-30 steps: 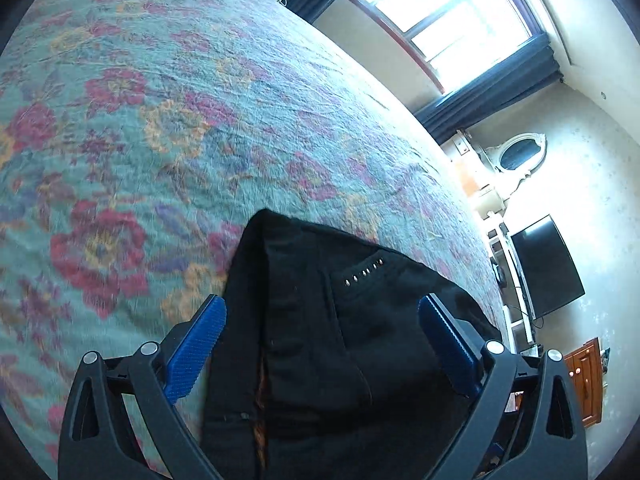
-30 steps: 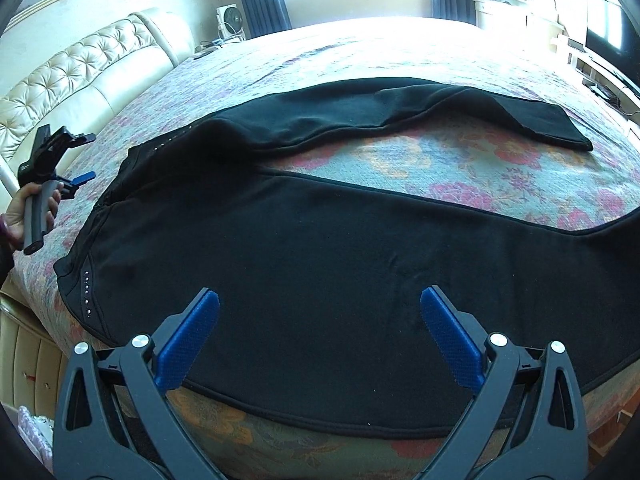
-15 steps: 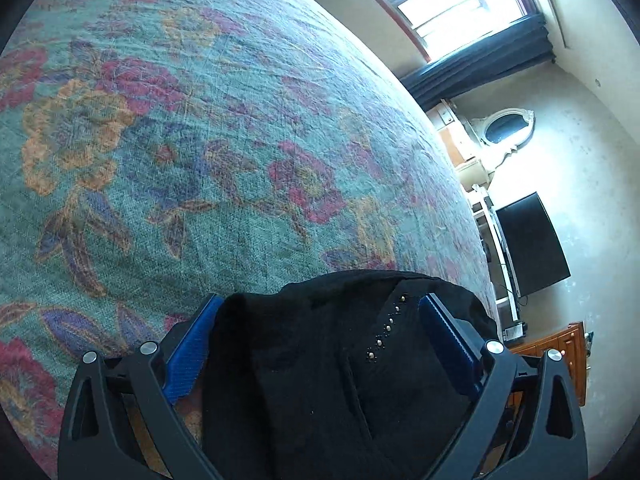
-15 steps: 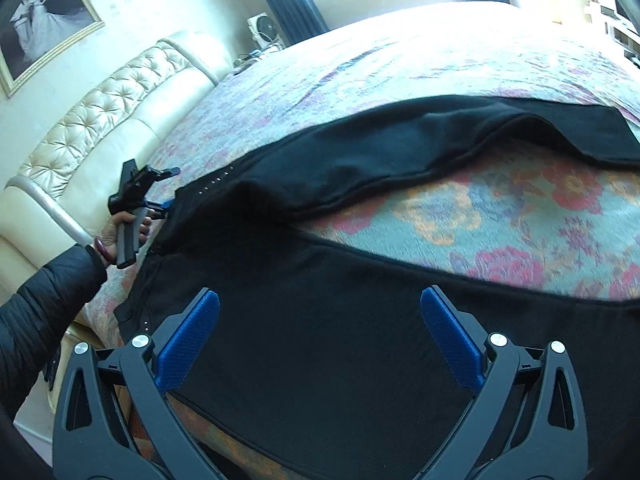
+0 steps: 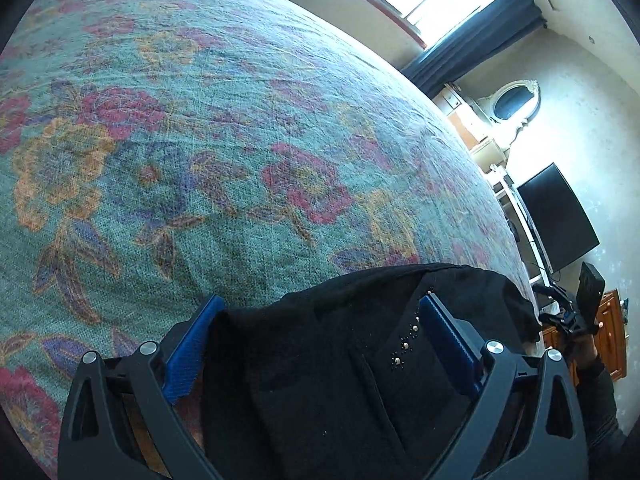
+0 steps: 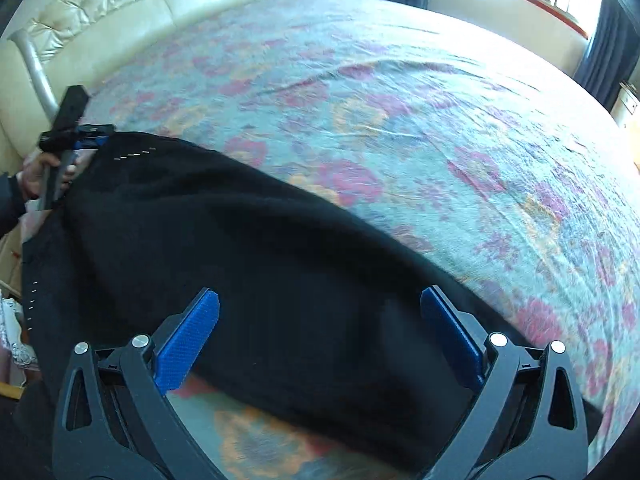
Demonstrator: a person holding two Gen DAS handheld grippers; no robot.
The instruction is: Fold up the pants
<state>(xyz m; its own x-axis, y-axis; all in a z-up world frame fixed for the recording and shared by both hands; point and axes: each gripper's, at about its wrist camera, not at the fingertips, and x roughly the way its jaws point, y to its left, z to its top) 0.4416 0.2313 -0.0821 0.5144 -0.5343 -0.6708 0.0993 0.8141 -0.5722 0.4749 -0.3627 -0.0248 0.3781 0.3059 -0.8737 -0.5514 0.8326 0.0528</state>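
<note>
Both claws stand spread wide. The left gripper [image 5: 320, 332] straddles the studded waist of the black knit pants [image 5: 340, 380], which lie flat on the floral woven bedspread [image 5: 200, 140]. The right gripper [image 6: 320, 332] hovers tilted over a leg. To fold cleanly, both should probably pinch the same edge before lifting.

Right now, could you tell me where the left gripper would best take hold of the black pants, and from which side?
Grip the studded waist corner of the black pants, which already lies between the open fingers of the left gripper. Come in low from the bed's near edge, along the bedspread. That corner is a doubled, raised edge, so it should pinch more cleanly than flat cloth.
</note>
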